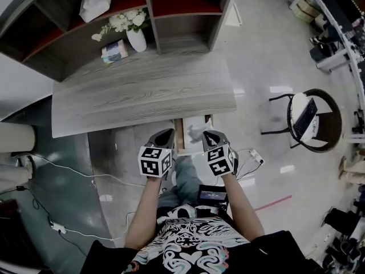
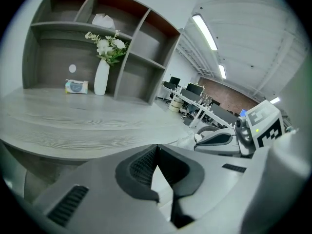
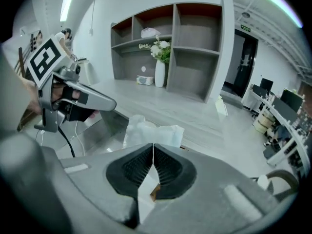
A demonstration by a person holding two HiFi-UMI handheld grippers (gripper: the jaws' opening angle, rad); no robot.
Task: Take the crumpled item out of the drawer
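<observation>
The crumpled white item (image 3: 152,129) is pinched between the clenched jaws of the right gripper (image 3: 153,148), bunching up past their tips. It sits over the open drawer (image 1: 178,137), which juts out from under the near edge of the bench (image 1: 142,96). Just to the left, the left gripper (image 2: 156,148) is clenched on nothing, level with the drawer's left side. At the bench's far edge a vase of flowers (image 1: 136,39) stands before a shelf unit (image 1: 171,16).

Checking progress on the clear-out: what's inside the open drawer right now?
At the drawer, only a crumpled white item shows, pinched in the shut right tool. The rear lies under the desktop and the tool covers the right side, so anything else there is unseen.
</observation>
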